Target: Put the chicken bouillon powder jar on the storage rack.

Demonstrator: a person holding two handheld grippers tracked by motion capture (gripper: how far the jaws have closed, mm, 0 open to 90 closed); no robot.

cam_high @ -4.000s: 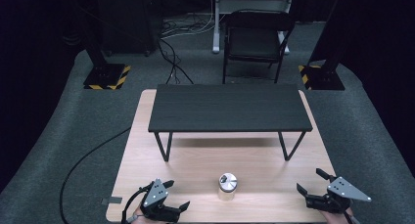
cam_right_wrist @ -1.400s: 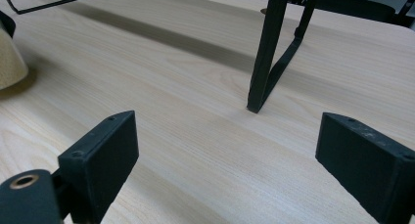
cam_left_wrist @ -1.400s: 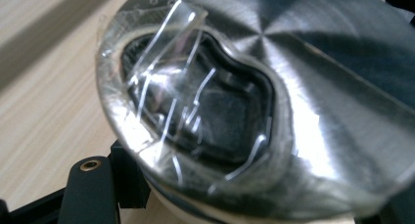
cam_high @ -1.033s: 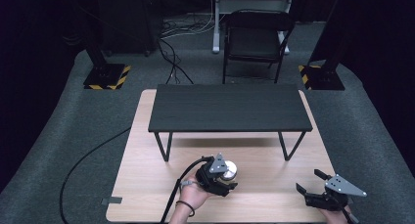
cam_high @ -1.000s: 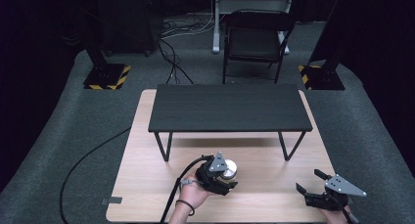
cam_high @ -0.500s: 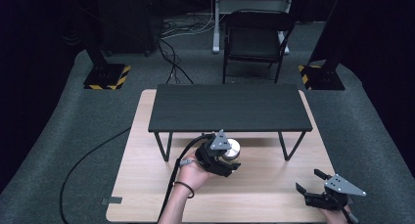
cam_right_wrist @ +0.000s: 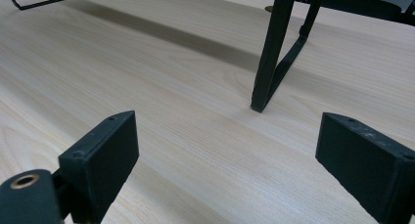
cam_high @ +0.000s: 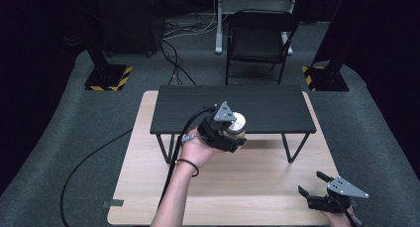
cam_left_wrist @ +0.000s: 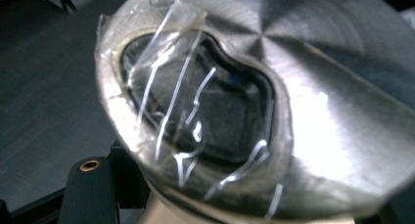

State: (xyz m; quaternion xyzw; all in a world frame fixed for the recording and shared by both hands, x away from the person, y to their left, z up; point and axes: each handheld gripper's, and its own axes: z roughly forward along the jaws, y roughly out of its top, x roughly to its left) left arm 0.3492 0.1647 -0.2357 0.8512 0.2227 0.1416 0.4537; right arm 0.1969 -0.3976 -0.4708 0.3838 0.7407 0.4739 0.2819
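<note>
A: Where's the can?
B: One can [cam_high: 234,126], metal, held up in the left tongs [cam_high: 225,133] over the front edge of the black raised shelf [cam_high: 233,109] — off the desk [cam_high: 233,182], not yet set on the shelf.

A: Tongs state?
B: Left clenched on the can's body. Right tongs [cam_right_wrist: 240,165] released, jaws wide apart, resting low near the desk's right front corner, nothing between them.

A: Handling?
B: Rigid brushed-metal lid [cam_left_wrist: 313,87], smooth — I'd guess slippery, so take it round the side wall, not the top. There's a drinking opening [cam_left_wrist: 205,111] covered with clear tape, so probably emptied or resealed; likely light. Thin wall could dent if squeezed hard.

A: Counts?
B: One can, one shelf, two tongs, one desk. One folding chair [cam_high: 260,41] behind, well apart.
</note>
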